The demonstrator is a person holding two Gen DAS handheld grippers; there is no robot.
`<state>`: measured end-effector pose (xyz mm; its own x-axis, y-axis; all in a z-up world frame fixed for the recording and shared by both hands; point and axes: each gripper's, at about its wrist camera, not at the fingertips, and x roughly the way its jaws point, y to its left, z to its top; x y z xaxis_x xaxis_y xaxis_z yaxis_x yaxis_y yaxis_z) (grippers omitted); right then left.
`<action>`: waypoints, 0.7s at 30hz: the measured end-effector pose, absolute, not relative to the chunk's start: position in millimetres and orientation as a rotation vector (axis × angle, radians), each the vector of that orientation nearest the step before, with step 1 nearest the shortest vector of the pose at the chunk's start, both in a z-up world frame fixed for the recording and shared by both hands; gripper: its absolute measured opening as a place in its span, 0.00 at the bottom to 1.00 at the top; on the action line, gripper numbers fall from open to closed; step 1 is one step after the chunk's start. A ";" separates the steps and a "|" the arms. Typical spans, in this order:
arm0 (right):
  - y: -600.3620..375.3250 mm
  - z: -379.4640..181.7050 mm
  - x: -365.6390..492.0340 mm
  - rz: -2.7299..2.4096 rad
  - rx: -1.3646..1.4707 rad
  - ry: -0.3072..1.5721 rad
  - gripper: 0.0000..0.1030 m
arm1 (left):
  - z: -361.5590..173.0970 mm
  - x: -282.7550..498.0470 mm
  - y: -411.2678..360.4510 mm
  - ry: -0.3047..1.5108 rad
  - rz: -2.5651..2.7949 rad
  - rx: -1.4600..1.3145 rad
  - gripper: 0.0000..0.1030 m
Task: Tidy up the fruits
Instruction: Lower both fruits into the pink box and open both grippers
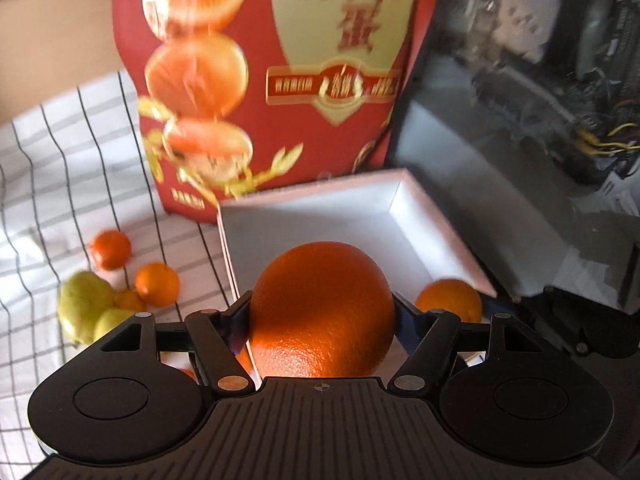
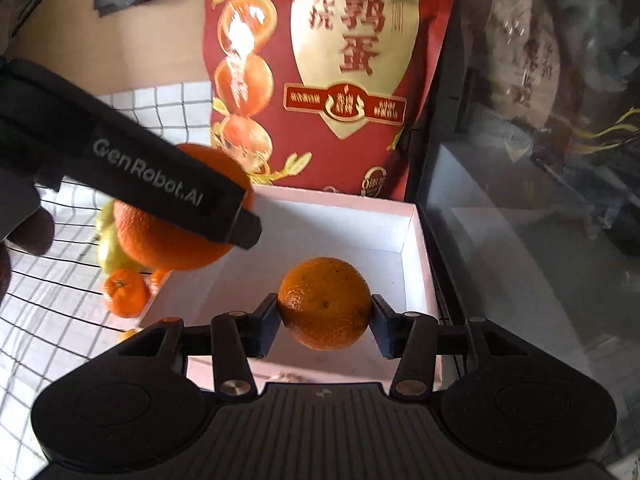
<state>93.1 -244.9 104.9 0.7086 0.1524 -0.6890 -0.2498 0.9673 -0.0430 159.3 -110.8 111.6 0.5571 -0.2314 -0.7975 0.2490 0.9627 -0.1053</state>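
My left gripper is shut on a big orange, held above the near left edge of the white box. The right wrist view shows that same big orange at the left, under the black left gripper. My right gripper is shut on a smaller orange, hanging over the white box, which has nothing else in it. That smaller orange also shows in the left wrist view at the box's near right corner.
A red snack bag stands behind the box. On the checked cloth left of the box lie small tangerines and green pears. A dark glass case borders the box on the right.
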 end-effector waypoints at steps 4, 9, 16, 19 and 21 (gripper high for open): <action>-245.1 92.1 110.6 0.228 -0.151 0.777 0.47 | 94.3 173.1 -111.0 0.998 -0.300 0.000 0.73; -241.2 83.4 119.1 0.243 -0.160 0.800 0.66 | 77.4 185.0 -109.8 1.050 -0.330 -0.029 0.74; -241.9 79.9 118.8 0.223 -0.155 0.805 0.69 | 94.8 183.6 -99.7 0.944 -0.344 -0.080 0.68; -242.4 80.1 117.2 0.209 -0.147 0.812 0.69 | 100.7 180.3 -102.1 0.925 -0.341 -0.043 0.68; -242.2 81.5 114.0 0.184 -0.152 0.808 0.69 | 100.9 177.4 -104.9 0.914 -0.340 0.003 0.68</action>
<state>114.0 -242.2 81.5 0.6766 0.1049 -0.7289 -0.2209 0.9731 -0.0650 177.4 -104.9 100.9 0.5612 -0.2877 -0.7761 0.2902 0.9465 -0.1410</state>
